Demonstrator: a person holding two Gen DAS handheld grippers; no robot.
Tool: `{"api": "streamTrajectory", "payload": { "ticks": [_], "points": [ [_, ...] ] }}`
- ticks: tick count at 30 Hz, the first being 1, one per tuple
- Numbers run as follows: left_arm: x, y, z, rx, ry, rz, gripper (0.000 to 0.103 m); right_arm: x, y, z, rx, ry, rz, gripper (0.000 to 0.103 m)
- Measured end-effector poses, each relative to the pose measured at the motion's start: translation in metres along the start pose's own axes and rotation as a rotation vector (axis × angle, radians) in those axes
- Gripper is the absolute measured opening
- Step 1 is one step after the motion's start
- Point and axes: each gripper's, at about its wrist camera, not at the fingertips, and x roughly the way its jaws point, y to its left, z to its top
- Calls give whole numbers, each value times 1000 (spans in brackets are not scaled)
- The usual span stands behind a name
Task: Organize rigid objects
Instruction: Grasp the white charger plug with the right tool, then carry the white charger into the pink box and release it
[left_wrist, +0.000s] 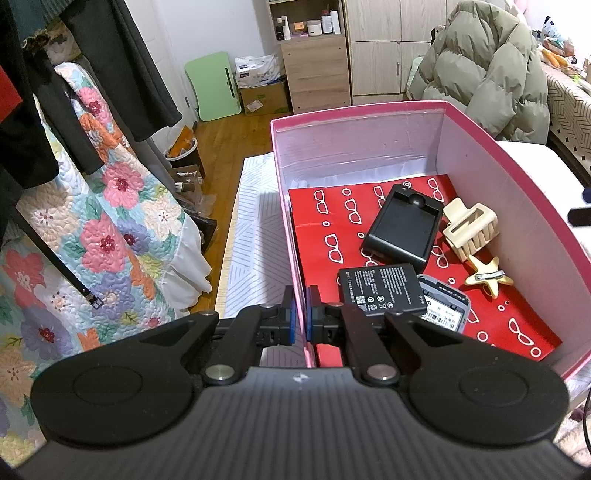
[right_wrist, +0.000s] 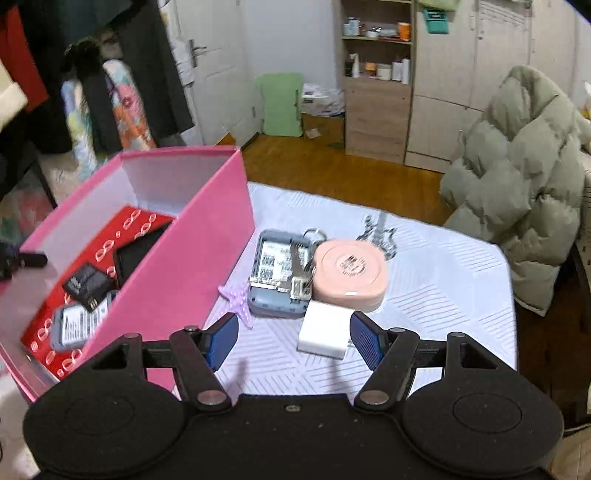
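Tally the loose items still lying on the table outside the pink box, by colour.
Grey: 1, open-backed device
Pink: 1, round case
White: 1, charger block
Purple: 1, starfish clip
Silver: 1, key with ring
Total: 5

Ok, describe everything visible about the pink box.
The pink box is an open, lidless rectangular carton, cardboard by its look, pink outside and pale inside. It stands on the pale patterned cloth. A red sheet printed with white glasses lines its floor, under several small items. The left hand-held gripper is shut on its near wall.
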Motion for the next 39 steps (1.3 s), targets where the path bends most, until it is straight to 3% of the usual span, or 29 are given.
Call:
{"api": "streamTrajectory", "payload": {
  "ticks": [3, 7, 12, 17, 19, 34, 39],
  "points": [
    [0, 0, 0, 0, -1, -1, 4, 18, -4, -2, 8, 31, 50, 68],
    [0, 0, 0, -1, 1, -2, 4, 38, 9, -4, -58, 39, 34, 67],
    [-1, 3, -1, -6, 6, -5, 4, 50, 11, 0, -91, 38, -124, 71],
    [-1, 1, 0, 2, 6, 4, 4, 61, -8, -2, -15, 72, -158, 69],
    [-1, 1, -1, 4, 5, 6, 4, 67, -10, -6, -6, 105, -143, 62],
    [-1, -1, 0, 2, 9, 8, 4, 9, 3, 1, 26, -13, -62, 61],
    [-1, -1, 0, 0, 9, 8, 4, -22, 26, 25, -13, -102, 42, 61]
  ]
}}
